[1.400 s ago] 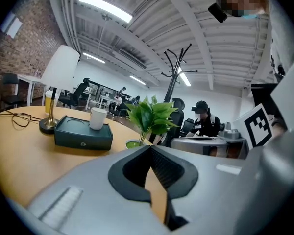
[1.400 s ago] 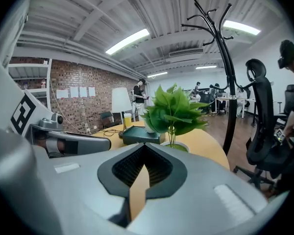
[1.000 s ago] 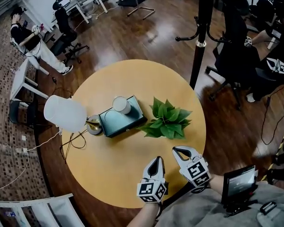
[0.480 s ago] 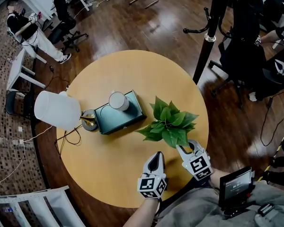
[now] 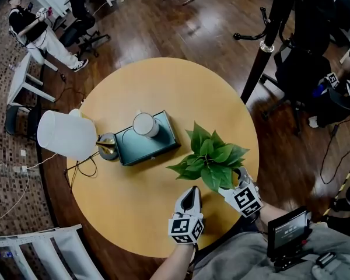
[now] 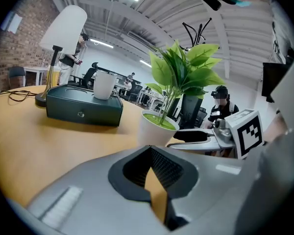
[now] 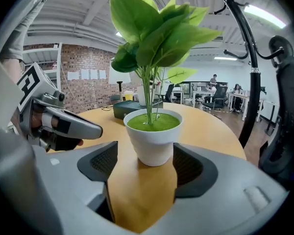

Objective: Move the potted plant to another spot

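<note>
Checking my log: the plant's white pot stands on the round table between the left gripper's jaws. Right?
No. The right gripper view shows the white pot on the round table between the right gripper's jaws, which are opening, not the left gripper's.

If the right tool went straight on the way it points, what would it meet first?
The potted plant's white pot. It stands between the right tool's jaws, which are opening, so the tool would likely meet the pot wall almost at once.
</note>
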Action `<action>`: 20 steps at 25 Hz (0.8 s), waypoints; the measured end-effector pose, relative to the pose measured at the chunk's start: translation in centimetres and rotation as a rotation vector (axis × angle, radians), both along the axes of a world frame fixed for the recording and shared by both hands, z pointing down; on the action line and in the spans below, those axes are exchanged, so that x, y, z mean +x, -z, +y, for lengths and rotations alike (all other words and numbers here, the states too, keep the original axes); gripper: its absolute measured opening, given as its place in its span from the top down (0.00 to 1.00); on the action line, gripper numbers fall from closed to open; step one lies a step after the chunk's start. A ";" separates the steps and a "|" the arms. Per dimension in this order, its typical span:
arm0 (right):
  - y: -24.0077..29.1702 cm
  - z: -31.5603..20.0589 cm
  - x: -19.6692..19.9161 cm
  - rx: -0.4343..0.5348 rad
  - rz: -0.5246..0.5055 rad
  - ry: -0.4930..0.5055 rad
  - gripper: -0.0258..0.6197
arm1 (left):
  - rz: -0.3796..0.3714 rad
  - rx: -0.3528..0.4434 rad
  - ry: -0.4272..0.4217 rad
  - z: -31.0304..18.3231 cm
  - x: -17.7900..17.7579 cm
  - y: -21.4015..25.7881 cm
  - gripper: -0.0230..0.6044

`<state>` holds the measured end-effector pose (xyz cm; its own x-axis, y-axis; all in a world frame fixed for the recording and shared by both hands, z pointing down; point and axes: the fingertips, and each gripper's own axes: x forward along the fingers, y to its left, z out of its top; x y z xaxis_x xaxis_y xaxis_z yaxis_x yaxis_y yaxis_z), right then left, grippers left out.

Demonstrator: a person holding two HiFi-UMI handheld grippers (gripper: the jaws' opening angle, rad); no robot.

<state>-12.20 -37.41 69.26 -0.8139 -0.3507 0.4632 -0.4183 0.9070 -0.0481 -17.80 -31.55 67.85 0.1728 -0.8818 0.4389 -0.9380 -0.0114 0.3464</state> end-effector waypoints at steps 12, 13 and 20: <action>-1.5 -3.1 -3.8 0.071 -0.053 0.047 0.12 | -0.020 -0.018 0.037 0.6 -2.2 -0.8 0.96; -1.4 -3.1 -4.0 0.074 -0.059 0.048 0.11 | -0.021 -0.017 0.040 0.7 -2.3 -0.5 0.96; -1.3 -4.2 -4.2 0.086 -0.079 0.026 0.19 | -0.043 -0.020 0.051 0.6 -2.6 0.3 0.96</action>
